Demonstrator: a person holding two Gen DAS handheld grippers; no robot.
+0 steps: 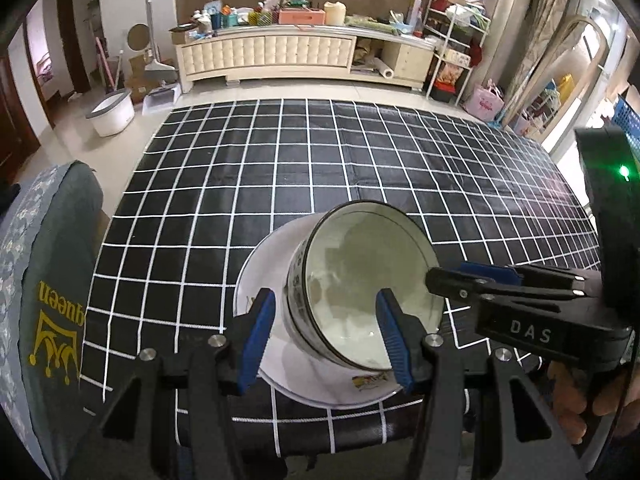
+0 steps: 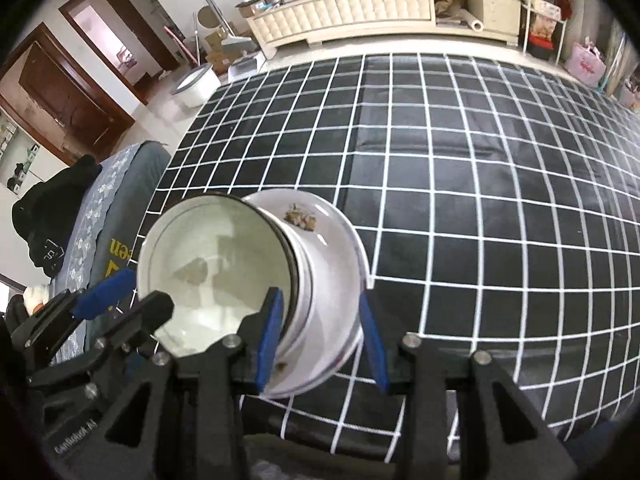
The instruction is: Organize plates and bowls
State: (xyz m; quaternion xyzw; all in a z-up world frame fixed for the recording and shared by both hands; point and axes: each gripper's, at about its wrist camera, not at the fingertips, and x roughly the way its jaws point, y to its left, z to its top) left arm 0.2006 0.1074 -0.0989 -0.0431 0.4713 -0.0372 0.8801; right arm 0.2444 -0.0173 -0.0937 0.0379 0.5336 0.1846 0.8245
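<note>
A white bowl point(image 1: 360, 280) with a dark rim stands on a white plate point(image 1: 272, 256) near the table's front edge. My left gripper point(image 1: 326, 336) is open, its blue pads either side of the bowl's near wall, one outside and one inside. My right gripper point(image 2: 322, 336) is open, its blue pads around the plate's point(image 2: 332, 240) near rim, to the right of the bowl point(image 2: 212, 268). The right gripper also shows in the left wrist view point(image 1: 472, 280) at the bowl's right rim. The left gripper's pad point(image 2: 104, 294) shows at the bowl's left.
The table carries a black cloth with a white grid point(image 1: 360, 160). A grey cushioned chair back point(image 1: 44, 280) stands at the table's left. A white bucket point(image 1: 110, 110) is on the floor beyond, and a cluttered cabinet point(image 1: 280, 48) lines the far wall.
</note>
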